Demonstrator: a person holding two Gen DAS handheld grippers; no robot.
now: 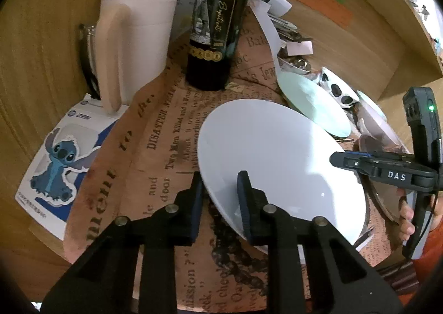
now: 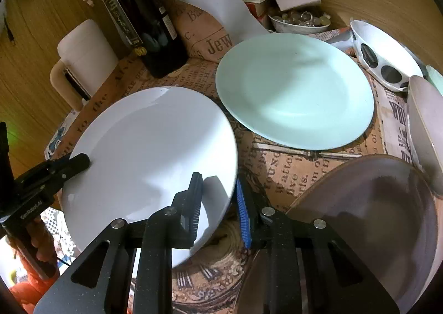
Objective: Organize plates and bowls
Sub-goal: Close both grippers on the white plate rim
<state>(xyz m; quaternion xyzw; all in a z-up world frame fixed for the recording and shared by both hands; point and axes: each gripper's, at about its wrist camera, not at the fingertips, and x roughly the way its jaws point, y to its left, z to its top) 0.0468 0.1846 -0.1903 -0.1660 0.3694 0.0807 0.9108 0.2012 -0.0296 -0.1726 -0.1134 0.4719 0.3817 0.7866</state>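
Both claws are on the white plate [image 2: 149, 153], which sits tilted above the newspaper-print cloth [image 1: 155, 147] covering the bench [image 1: 36, 64]. The left claw [image 1: 220, 197] straddles the plate's near rim, one pad under and one on top, and looks pinched on it. The right claw [image 2: 218, 206] straddles the opposite edge the same way; its blue-ribbed pad sits just off the rim, so I cannot tell whether it truly grips. The mint plate [image 2: 293, 89] lies flat just beyond, and a brownish plate [image 2: 373, 219] lies beside the right claw, with a spotted bowl [image 2: 384, 61] further back. If the white plate is meant to go onto the mint one, I would level it first, carry it low with both sides rising together, and keep it well away from the dark bottle [image 1: 218, 20] and the pale mug [image 1: 138, 31]. Set the far edge down first, then spread the pads only once the plate rests fully.
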